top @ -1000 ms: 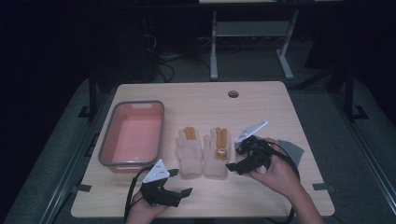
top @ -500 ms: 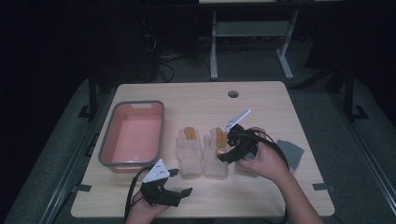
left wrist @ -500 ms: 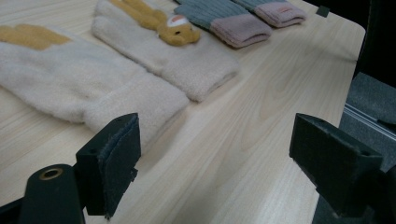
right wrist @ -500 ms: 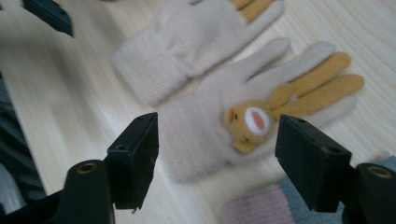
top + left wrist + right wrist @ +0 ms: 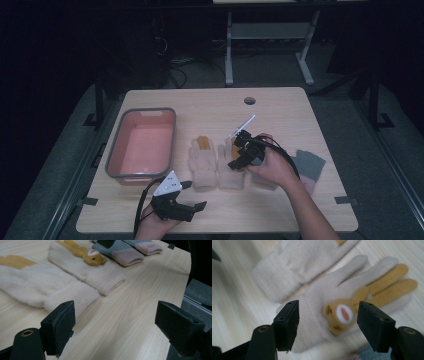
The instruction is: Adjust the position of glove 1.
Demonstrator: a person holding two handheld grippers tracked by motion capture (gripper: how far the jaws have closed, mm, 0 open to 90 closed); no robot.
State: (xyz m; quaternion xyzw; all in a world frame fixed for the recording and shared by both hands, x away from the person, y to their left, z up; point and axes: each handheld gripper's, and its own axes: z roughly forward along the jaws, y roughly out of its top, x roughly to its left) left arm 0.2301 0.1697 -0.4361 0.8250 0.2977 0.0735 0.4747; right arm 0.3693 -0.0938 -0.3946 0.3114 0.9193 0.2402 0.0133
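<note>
Cream bunny glove (image 5: 322, 297) flat, fingertips toward table's far edge, both grippers' fingers open, right (image 5: 328, 323) just closing

cream gloves (image 5: 312, 305) with tan rabbit motif (image 5: 342, 315); grey-and-pink socks (image 5: 130, 253); pink tub (image 5: 142, 145) rimmed grey; pale wood-grain worktop (image 5: 300, 110); black hand-held gripper (image 5: 243, 152) pads.

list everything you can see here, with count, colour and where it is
gloves: 2, cream with tan animal patches, side by side at table centre
socks: 2, grey and pink, right of the gloves
tub: 1, pink with grey rim, table left
table: 1, light wood, round hole near far edge
left gripper: 1, black, near table edge, jaws open
right gripper: 1, black, over the right glove, jaws have just been closing a little, nothing pressed between them
</note>
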